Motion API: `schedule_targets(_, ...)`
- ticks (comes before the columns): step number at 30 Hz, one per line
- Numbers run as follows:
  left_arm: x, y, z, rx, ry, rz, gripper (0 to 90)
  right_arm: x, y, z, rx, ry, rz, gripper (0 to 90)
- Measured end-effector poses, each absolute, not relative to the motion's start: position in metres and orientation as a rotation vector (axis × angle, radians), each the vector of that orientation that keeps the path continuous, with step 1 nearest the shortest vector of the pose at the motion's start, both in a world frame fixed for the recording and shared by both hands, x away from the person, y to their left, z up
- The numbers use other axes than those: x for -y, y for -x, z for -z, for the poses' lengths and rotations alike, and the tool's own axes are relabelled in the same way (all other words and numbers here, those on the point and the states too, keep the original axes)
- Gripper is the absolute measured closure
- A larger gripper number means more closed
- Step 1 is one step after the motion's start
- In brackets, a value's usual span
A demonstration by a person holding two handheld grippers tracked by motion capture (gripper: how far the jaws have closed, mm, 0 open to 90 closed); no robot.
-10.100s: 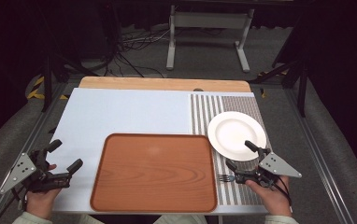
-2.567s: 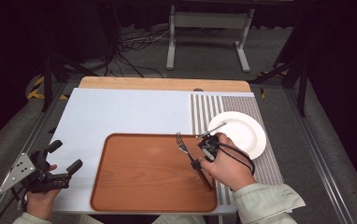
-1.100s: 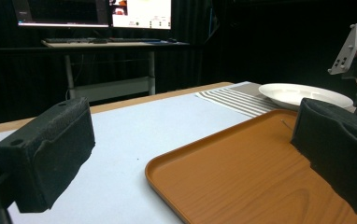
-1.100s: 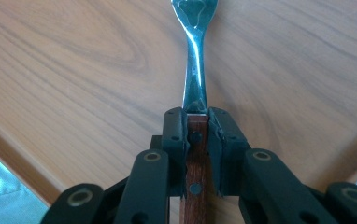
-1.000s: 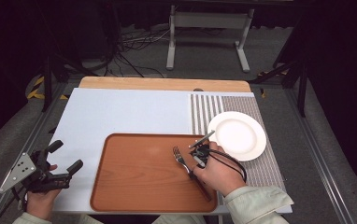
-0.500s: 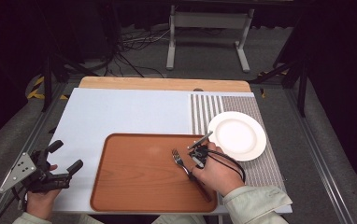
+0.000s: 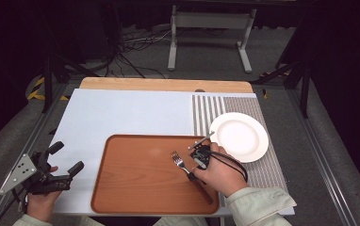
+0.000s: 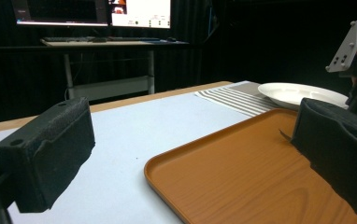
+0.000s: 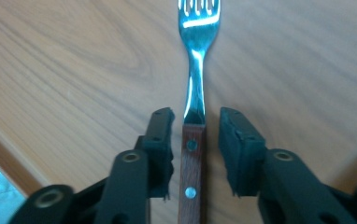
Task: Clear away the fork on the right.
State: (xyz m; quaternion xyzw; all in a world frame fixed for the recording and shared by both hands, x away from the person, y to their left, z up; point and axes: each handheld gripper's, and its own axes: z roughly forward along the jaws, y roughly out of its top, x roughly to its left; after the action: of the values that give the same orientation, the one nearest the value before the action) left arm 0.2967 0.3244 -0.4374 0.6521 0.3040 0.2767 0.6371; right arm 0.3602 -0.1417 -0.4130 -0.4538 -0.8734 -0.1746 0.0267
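A fork [image 7: 180, 163] with a wooden handle lies on the brown tray [image 7: 140, 188], tines toward the far left. My right gripper [image 7: 192, 173] points down over it under the person's hand. In the right gripper view its jaws have just been opening. The fork's [image 9: 196, 84] handle runs between the pads with a gap on each side, so my right gripper [image 9: 195, 126] is open. Off the tray's near left corner, my left gripper [image 7: 66, 156] rests open and holds nothing. From there it [image 8: 190, 154] looks across the tray [image 8: 242, 177].
A white plate [image 7: 241, 136] sits on the striped mat [image 7: 201, 110] right of the tray, also seen as a plate [image 8: 303, 93] in the left gripper view. The pale blue table cover [image 7: 121, 113] stretches behind the tray. A wooden strip [image 7: 164, 84] edges the far side.
Since the earliest frame the right hand has carried the fork from the striped mat onto the tray. Over the last second neither hand has shifted in the high view.
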Motion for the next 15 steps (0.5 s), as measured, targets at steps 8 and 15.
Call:
schedule_targets(8,-0.324,-0.297,0.437,-0.694,-1.489,-0.631,0.3,0.135,-0.363,0.407,2.936,1.073,0.838,21.9)
schedule_targets(15,-0.324,-0.297,0.438,-0.689,-1.495,-0.627,0.3,0.126,-0.367,0.406,3.036,0.839,0.939,16.5)
